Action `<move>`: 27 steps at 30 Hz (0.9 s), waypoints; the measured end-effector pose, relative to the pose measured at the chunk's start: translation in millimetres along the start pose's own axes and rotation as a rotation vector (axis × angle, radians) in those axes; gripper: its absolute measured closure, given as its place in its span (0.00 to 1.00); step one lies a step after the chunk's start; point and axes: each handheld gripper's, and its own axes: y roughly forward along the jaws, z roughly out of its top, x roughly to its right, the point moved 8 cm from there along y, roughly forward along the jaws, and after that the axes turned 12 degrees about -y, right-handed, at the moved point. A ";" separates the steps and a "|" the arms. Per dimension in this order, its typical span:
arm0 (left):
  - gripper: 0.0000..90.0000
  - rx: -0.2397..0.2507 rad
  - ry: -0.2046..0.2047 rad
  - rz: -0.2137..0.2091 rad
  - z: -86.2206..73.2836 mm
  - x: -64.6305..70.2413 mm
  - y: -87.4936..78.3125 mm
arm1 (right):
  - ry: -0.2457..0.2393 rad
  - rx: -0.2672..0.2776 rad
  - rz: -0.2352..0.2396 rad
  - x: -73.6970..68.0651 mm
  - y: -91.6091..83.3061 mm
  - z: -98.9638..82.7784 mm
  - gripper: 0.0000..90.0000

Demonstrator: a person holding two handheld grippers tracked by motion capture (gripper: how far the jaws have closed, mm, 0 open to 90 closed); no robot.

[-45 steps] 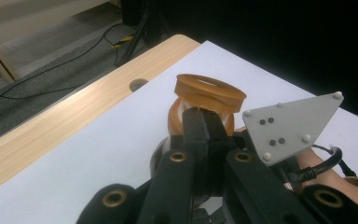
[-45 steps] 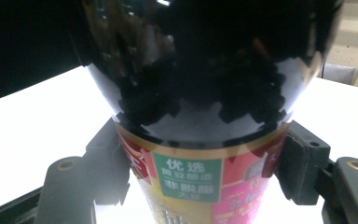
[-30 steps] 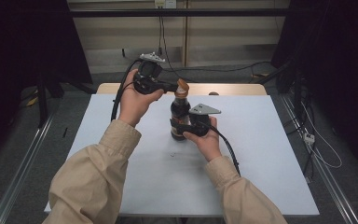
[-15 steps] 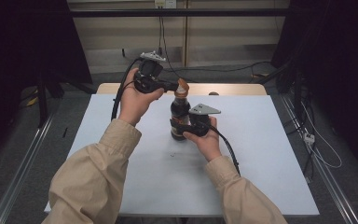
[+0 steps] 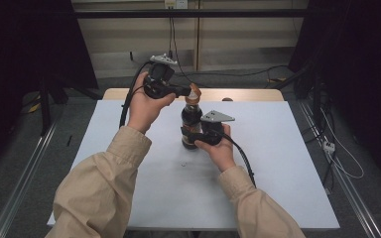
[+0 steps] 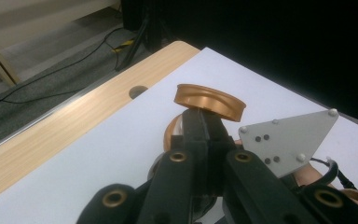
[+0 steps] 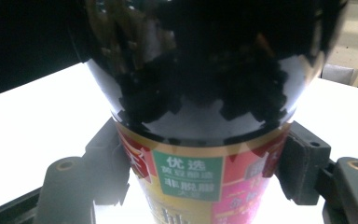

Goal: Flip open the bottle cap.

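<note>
We clamp the bottle mid-table with our right gripper, jaws pressed against its label. Our left gripper, jaws clenched, touches the gold cap above the neck. A hole sits in the wooden edge behind.

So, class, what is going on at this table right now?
A person works on a dark bottle that stands upright on the white table, with a hand-held gripper in each hand. The right hand-held gripper is shut on the bottle's labelled lower body and steadies it. The left hand-held gripper is shut on the edge of the bronze flip cap at the top. In the left gripper view the cap sits tilted above the neck, so the bottle seems partly opened.
</note>
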 end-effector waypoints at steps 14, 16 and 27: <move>1.00 -0.002 0.002 0.002 0.0 -0.9 -0.6 | -0.002 0.002 -0.003 -0.3 0.3 -0.4 0.33; 1.00 -0.003 0.005 0.004 0.1 -0.5 -0.7 | -0.003 0.003 -0.003 -0.4 0.3 -0.4 0.33; 1.00 0.004 0.007 0.006 1.3 -0.3 -0.4 | -0.002 0.004 -0.005 -0.3 0.4 -0.9 0.33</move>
